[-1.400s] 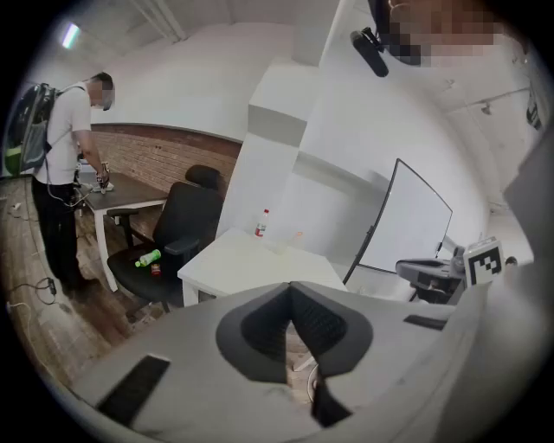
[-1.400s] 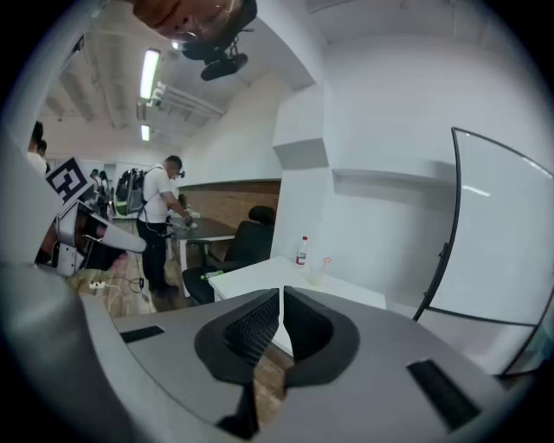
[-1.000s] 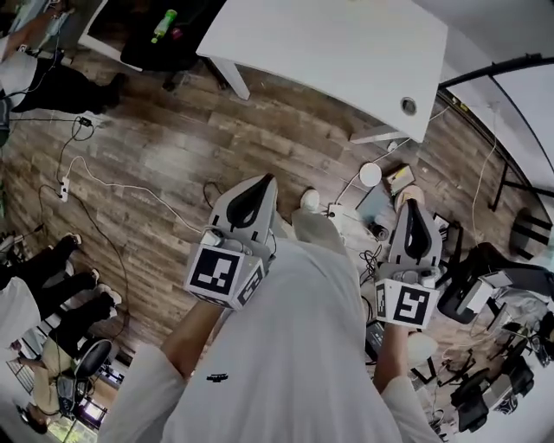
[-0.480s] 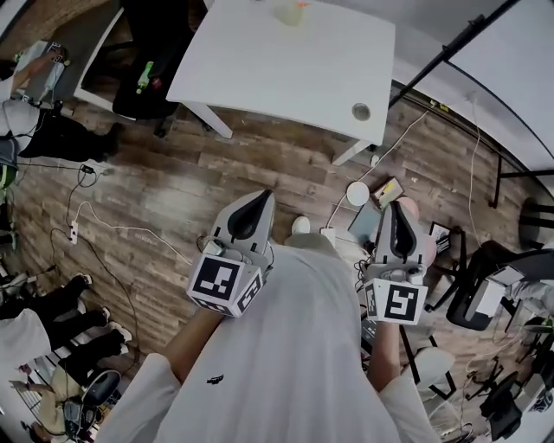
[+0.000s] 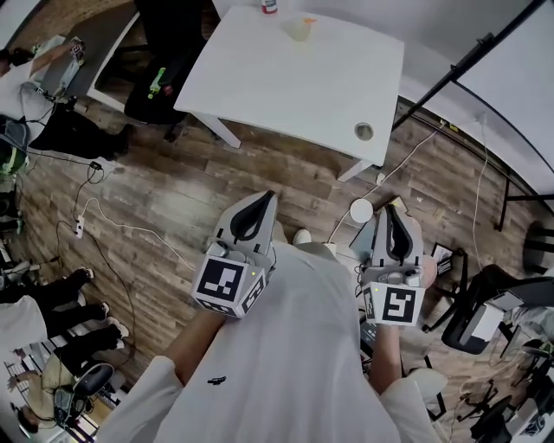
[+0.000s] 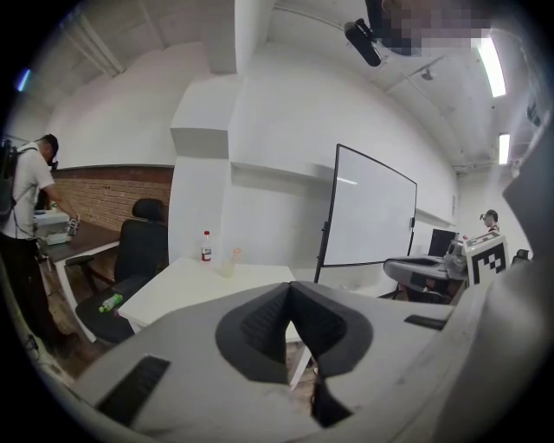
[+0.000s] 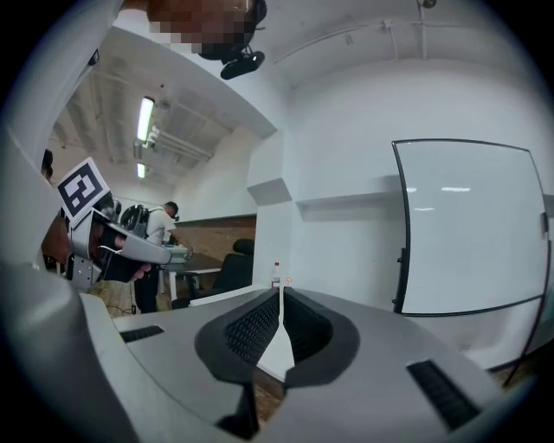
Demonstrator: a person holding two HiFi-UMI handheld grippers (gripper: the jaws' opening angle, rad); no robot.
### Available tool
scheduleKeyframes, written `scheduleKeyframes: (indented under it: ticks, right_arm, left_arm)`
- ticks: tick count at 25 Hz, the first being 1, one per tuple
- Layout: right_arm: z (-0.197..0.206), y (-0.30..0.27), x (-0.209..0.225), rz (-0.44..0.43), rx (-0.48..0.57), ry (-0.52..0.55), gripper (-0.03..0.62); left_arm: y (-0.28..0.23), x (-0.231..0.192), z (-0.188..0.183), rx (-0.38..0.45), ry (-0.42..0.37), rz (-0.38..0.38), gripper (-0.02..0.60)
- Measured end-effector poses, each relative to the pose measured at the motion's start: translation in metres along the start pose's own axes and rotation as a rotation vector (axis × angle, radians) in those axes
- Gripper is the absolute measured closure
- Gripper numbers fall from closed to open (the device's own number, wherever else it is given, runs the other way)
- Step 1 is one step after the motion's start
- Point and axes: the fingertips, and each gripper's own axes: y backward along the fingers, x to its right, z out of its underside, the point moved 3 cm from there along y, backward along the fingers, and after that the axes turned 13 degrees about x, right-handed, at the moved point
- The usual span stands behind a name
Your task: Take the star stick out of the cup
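Both grippers are empty right now. The left gripper point(image 5: 267, 201) has its jaws closed tip to tip with nothing in them. The right gripper point(image 5: 387, 209) is pinched together the same way, also holding nothing. They're held out in front of the person's chest, over the wood floor and well apart from the white table point(image 5: 329, 86).

The clear cup point(image 5: 300, 31) sits near the far edge of that table, just beside a small bottle point(image 5: 269, 6) with some red on it. The star stick point(image 5: 307, 20) pokes out of the cup's top. It has an orange-ish tip, but it's too small from here to make out any star shape. So the task hasn't really begun; my read is this is the walk-up.

How I'd do it: get right up to the table first and don't stretch across it. Open one gripper before it gets near the cup, come in from above, and pinch the stick on the part above the rim. The cup looks light, so I'd guess it could tip or ride up with the stick. Steadying it with the other gripper might help. Then pull straight up, and mind the bottle next door.
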Motion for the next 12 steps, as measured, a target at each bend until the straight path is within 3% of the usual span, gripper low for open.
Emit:
scheduleKeyframes:
  ticks: [12]
  right_arm:
    - [0.012,-0.062,-0.004,-0.080,-0.034,-0.023,0.588]
  left_arm:
    - [-0.041,-0.030,0.009,-0.053,0.036,-0.030,0.586]
